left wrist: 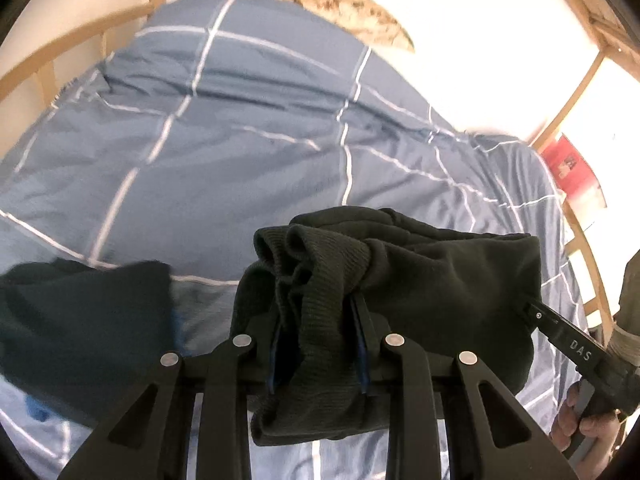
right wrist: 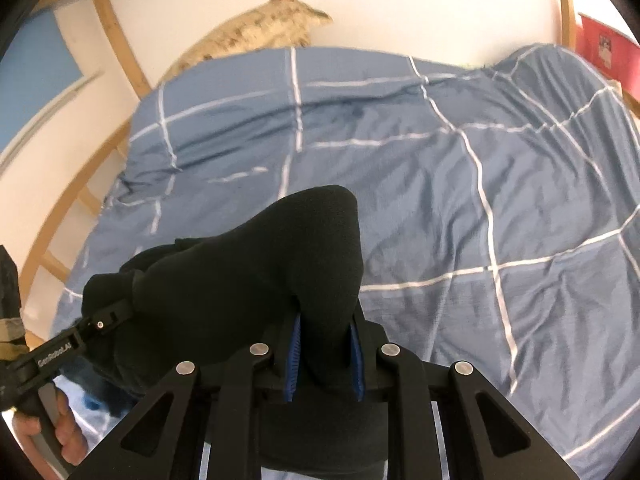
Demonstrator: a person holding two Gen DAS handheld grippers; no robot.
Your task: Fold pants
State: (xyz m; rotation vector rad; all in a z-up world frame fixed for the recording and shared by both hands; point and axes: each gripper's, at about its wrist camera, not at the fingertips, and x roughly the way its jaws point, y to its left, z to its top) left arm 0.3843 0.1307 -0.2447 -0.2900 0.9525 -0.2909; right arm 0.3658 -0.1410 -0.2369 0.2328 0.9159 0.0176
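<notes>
Pants (left wrist: 400, 280) of dark, soft knit hang bunched between the two tools, lifted just above the bed (left wrist: 200, 140) with its blue checked cover. The left gripper (left wrist: 320, 344) has its fingers (left wrist: 362, 344) closed narrow on a ribbed band (a cuff or the waistband, I cannot tell which), and the ribbing folds thick between the blue pads. The right gripper (right wrist: 326, 356) pinches a smooth fold of the same cloth, fingers (right wrist: 294, 356) drawn in on it. More dark cloth lies at the lower left of the left view, on the bed.

The fabric looks light and limp, with no stiffness of its own, so it should sag and crumple wherever unsupported. It seems fleecy enough to stay gripped rather than slide. Best holds are likely the ribbed ends and the seams, where the layers are thickest; a hold on a loose middle fold will probably let the rest slump.
</notes>
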